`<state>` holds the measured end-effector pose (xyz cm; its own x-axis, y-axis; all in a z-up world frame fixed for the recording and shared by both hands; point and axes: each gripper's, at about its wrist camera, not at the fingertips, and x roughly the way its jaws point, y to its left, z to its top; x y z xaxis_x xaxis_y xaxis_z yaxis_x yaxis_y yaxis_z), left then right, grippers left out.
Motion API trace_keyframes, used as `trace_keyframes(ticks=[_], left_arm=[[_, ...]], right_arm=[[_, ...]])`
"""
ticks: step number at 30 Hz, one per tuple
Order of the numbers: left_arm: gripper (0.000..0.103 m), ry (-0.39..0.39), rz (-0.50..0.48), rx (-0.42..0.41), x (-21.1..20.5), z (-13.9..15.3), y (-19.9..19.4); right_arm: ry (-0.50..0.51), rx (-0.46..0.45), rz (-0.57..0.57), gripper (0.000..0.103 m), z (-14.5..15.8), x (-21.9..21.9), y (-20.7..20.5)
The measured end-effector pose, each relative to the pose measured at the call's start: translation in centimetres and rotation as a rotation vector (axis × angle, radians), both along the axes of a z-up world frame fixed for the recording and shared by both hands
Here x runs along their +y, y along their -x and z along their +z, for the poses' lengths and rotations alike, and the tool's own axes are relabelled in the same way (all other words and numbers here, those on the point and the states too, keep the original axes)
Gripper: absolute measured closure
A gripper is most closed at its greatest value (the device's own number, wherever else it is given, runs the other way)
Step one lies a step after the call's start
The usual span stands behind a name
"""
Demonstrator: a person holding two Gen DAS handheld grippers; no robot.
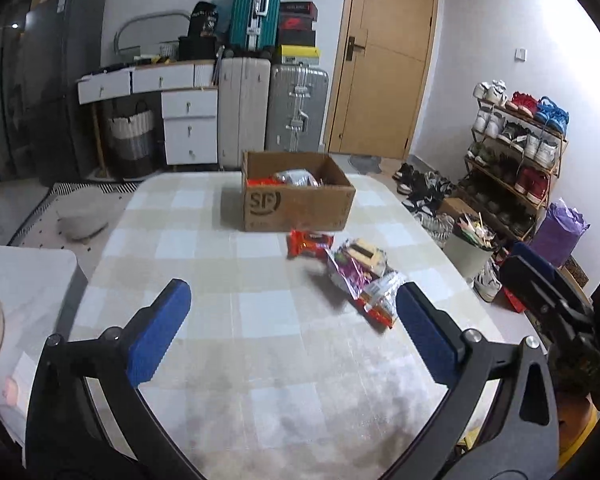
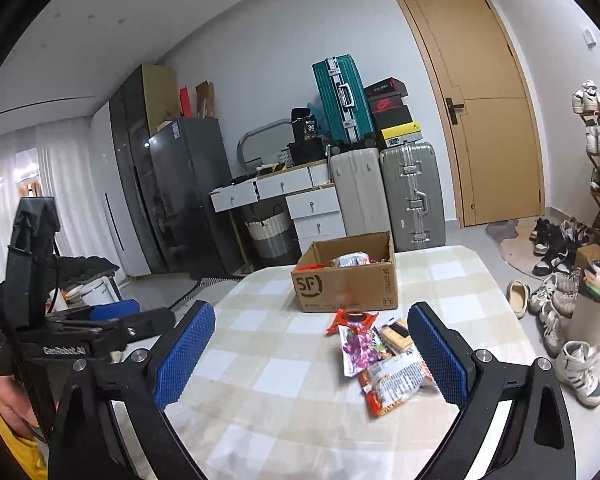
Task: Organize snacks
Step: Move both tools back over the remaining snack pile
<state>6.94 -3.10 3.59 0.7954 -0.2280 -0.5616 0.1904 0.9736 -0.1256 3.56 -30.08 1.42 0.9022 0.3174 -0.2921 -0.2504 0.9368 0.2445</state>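
Before cardboard box (image 2: 346, 286), loose snacks (image 2: 380, 360)

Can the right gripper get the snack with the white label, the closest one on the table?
Probably yes. The right gripper is open and holds nothing, and the white-label snack lies on top of the table just ahead, with nothing between them. The box sits farther back, out of the way.

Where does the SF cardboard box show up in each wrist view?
Left wrist: cardboard box sits centre frame, at the table's far end, beyond the loose snack packets.
Right wrist: cardboard box sits just right of centre, again past the packets.
Shared landmark: teal suitcase.
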Motion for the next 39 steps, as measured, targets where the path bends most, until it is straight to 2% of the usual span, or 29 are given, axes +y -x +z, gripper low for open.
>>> trace_keyframes(ticks=[2,16,26,31,35,39], left_arm=[[0.001,-0.012,-0.011,0.015,-0.7,-0.8,-0.4],[0.001,-0.040,-0.021,0.170,-3.6,-8.7,-10.1],[0.001,-0.081,-0.071,0.307,-7.1,-15.4,-16.2],[0.001,-0.106,-0.090,0.320,-9.4,-16.6,-19.1],[0.001,-0.053,-0.104,0.357,-10.5,-17.2,-22.5],[0.001,-0.032,-0.107,0.394,-12.0,-18.1,-25.7]], right_arm=[[0.000,0.008,-0.002,0.004,-0.3,-0.1,-0.4],[-0.022,0.138,-0.015,0.004,-5.0,-2.3,-5.0],[-0.031,0.307,-0.023,0.004,-10.3,-4.8,-9.5],[-0.046,0.356,-0.007,0.004,-12.4,-5.8,-11.2],[-0.090,0.359,-0.010,0.004,-13.1,-7.2,-12.2],[-0.158,0.387,-0.010,0.004,-14.1,-8.5,-12.9]])
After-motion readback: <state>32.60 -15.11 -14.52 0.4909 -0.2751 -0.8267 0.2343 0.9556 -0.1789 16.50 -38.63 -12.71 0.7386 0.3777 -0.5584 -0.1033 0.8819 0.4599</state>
